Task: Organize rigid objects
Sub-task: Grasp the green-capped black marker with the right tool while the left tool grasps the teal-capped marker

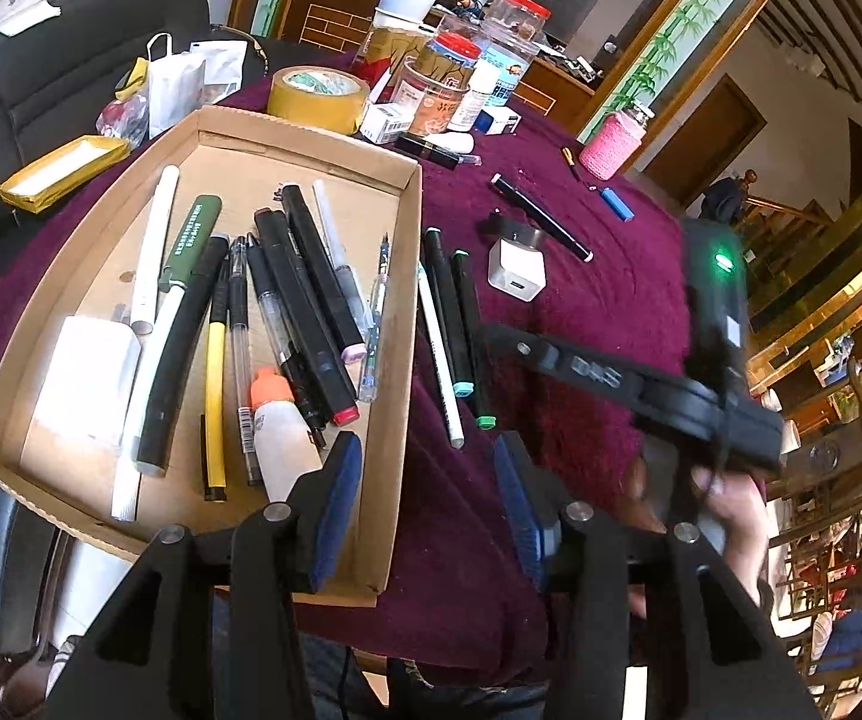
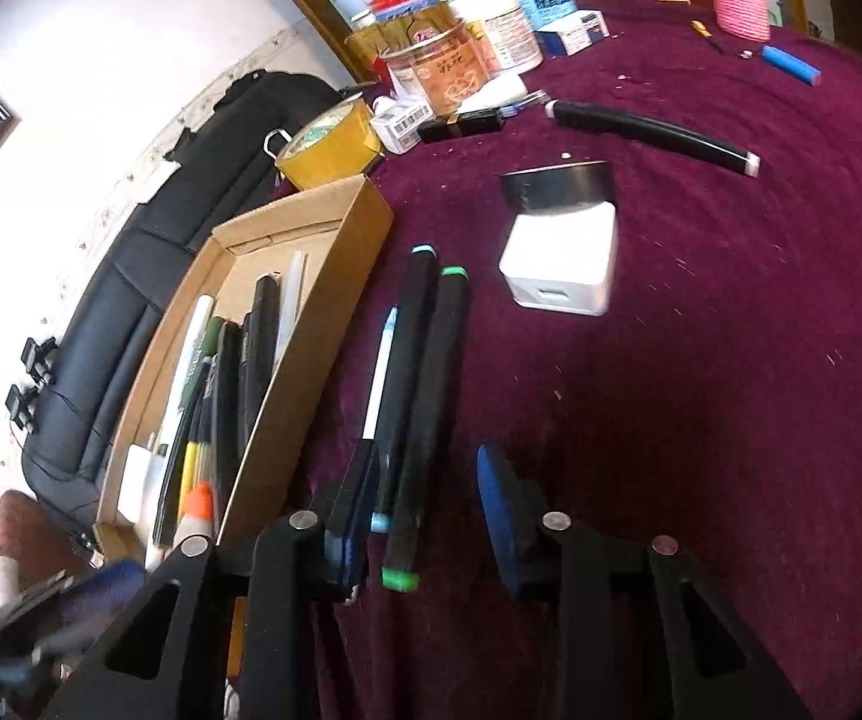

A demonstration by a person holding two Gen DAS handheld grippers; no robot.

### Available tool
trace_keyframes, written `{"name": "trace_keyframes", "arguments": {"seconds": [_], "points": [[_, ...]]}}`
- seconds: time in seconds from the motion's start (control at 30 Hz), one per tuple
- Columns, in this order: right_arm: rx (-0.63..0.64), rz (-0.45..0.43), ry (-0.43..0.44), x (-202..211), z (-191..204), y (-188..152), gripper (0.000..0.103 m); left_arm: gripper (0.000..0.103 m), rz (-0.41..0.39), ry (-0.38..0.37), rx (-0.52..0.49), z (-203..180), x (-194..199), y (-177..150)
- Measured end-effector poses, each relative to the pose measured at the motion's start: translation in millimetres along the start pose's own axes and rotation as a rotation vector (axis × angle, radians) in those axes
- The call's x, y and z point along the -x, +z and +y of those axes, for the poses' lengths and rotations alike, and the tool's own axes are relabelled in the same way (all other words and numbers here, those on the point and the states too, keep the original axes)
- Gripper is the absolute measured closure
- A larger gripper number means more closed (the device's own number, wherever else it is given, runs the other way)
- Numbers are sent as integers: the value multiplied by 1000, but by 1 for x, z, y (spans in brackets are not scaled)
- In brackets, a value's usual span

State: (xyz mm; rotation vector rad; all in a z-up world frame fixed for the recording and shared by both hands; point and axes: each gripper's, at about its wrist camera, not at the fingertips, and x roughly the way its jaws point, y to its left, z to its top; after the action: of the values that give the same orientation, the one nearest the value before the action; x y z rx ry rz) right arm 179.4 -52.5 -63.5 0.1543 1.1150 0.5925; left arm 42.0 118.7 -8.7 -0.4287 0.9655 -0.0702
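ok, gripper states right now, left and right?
Left gripper: jaws open, nothing between them, above the cardboard box edge.
Right gripper: jaws open around the green-capped marker, pads not pressing it.

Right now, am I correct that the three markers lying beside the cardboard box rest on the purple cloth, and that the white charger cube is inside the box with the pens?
Not quite: the white charger cube sits on the purple cloth, outside the cardboard box, beyond the three markers. The left wrist view shows this; the markers do lie on the cloth beside the box.
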Motion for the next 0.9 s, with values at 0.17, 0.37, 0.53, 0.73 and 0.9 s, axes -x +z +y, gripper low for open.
{"name": "trace_keyframes", "arguments": {"seconds": [0.17,0.37,0.53,0.73,0.9], "points": [[0,36,-53,-19,3,11,74,58,-9,-3,13,7,3,1],[5,43,-95,-26,6,19,79,58,-2,-16,24,13,2,1],[119,66,-218,-30,24,14,85,58,1,-25,18,12,2,1],[67,43,-130,-19,10,8,86,58,3,-28,5,4,-2,2],[44,-9,-45,22,-4,-15,87,58,18,-20,-33,-15,-13,9]]}}
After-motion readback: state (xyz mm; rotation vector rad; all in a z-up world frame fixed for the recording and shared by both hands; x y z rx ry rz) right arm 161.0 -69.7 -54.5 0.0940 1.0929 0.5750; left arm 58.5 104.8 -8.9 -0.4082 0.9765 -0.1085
